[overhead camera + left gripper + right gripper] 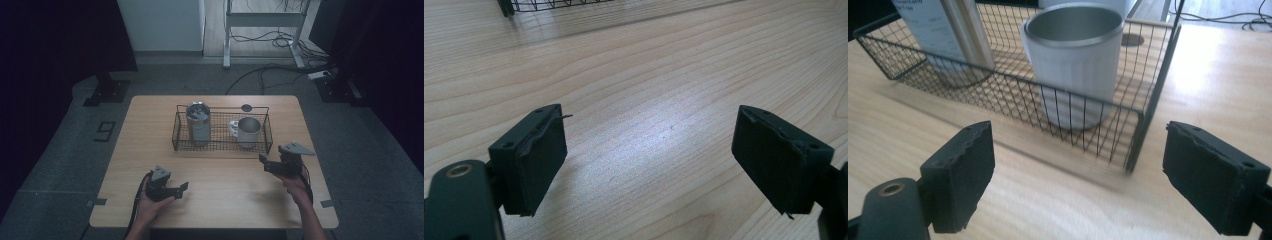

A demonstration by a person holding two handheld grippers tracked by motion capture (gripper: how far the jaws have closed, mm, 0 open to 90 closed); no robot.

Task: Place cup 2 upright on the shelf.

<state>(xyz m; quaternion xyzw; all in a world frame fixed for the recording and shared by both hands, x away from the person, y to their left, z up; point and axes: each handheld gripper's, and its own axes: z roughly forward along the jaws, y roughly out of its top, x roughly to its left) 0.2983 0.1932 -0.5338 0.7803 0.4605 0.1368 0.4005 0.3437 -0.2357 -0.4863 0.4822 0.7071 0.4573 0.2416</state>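
Basket [222, 145] lengthwise across table, mug [248, 131] upright, mouth up.

Left gripper [183, 187] and right gripper [262, 159]: black bodies, each topped by a grey three-cornered plate, black cable trailing back. Pads [541, 155] are thick, rectangular, black, edges frayed; brass-coloured screw at the jaw base. Forearms are unsleeved.

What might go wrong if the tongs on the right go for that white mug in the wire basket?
1. The right tongs hover open, close to the wire basket corner; a jaw might snag the rim and drag the basket.
2. The mug stands near the basket's front wall, so a jaw may not fit beside it.
3. A jolt might tip the tall canister standing in the same basket.
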